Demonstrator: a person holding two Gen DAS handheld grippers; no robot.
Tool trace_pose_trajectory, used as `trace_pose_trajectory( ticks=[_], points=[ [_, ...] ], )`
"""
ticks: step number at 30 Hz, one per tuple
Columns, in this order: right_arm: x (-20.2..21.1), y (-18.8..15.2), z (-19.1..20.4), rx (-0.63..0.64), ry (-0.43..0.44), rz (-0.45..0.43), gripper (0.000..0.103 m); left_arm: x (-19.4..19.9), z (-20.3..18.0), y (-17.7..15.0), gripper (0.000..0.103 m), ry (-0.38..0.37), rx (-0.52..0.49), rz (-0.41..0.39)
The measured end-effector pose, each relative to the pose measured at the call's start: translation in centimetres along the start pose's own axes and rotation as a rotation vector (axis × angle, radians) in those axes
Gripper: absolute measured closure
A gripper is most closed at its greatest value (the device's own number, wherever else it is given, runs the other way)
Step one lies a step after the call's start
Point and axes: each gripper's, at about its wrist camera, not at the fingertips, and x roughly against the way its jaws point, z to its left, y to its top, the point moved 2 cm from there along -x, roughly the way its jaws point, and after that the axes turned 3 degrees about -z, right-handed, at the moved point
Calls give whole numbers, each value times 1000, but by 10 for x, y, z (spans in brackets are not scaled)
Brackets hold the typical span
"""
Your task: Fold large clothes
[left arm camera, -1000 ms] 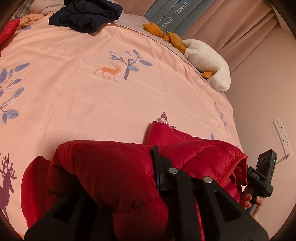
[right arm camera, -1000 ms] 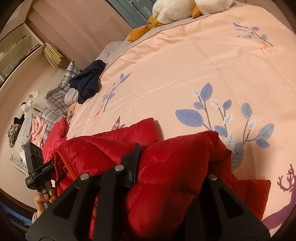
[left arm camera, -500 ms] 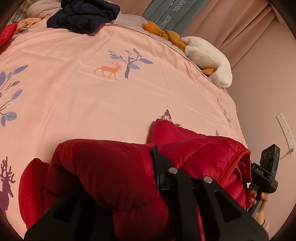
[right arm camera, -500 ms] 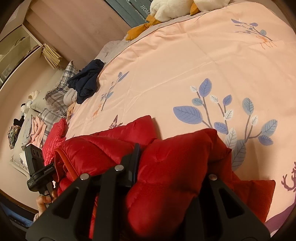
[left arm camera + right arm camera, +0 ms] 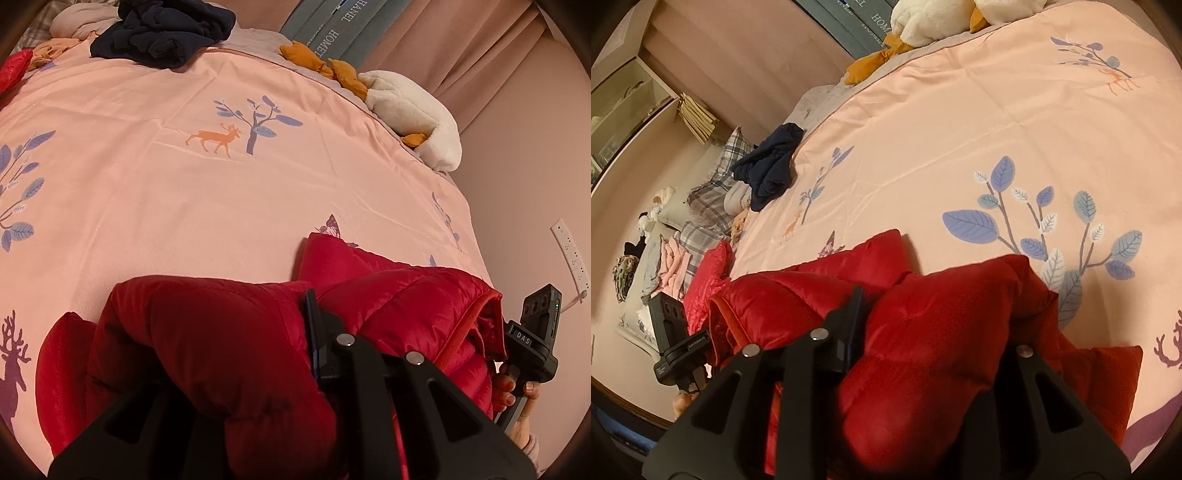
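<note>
Holding the red puffer jacket (image 5: 229,332) bunched at the near edge of the bed (image 5: 184,192), we have both tools clamped on it: the left gripper (image 5: 243,354) has its jaws clenched on a thick roll of quilted fabric, and the right gripper (image 5: 931,332) grips another fat fold the same way. Over the last second little has shifted in the cloth itself. What changed is our framing: the pink duvet has slid slightly nearer in both wrist views and, in the left view, the right-hand tool has dropped lower at the right edge, so we judge that both hands have eased forward and down over the bed together.

For the task, that reads as carrying a fold over, not yet laying it flat; the jacket remains a heap, with one panel poking out toward the far side. The dark navy garment (image 5: 162,33) lies well apart at the far end, near the plush toy (image 5: 410,114), so the landing area is open.
</note>
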Motion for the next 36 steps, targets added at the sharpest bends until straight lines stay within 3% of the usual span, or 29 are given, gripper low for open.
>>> trace_pose_trajectory(
  ticks=[4, 6, 8, 10, 12, 15, 22, 24, 36],
  points=[
    [9, 3, 4, -18, 34, -18, 55, 5, 2, 2, 88, -21, 39, 2],
    [13, 4, 7, -20, 45, -32, 38, 8, 2, 3, 85, -30, 63, -1],
    [19, 6, 10, -17, 47, -48, 35, 11, -1, 3, 80, -44, 80, -10],
    [21, 8, 10, -14, 45, -55, 33, 16, -3, 4, 67, -72, 97, -24],
    [24, 10, 9, -18, 46, -61, 32, 23, -7, 7, 47, -107, 114, -46],
    [29, 12, 7, -26, 55, -71, 31, 29, -12, 11, 35, -120, 114, -65],
    [39, 18, 6, -42, 83, -93, 26, 39, -13, 18, 27, -162, 156, -92],
    [43, 19, 7, -41, 87, -100, 25, 45, -11, 21, 20, -170, 170, -110],
    [60, 15, 8, -34, 95, -125, 24, 54, -7, 23, 19, -153, 140, -133]
  ],
)
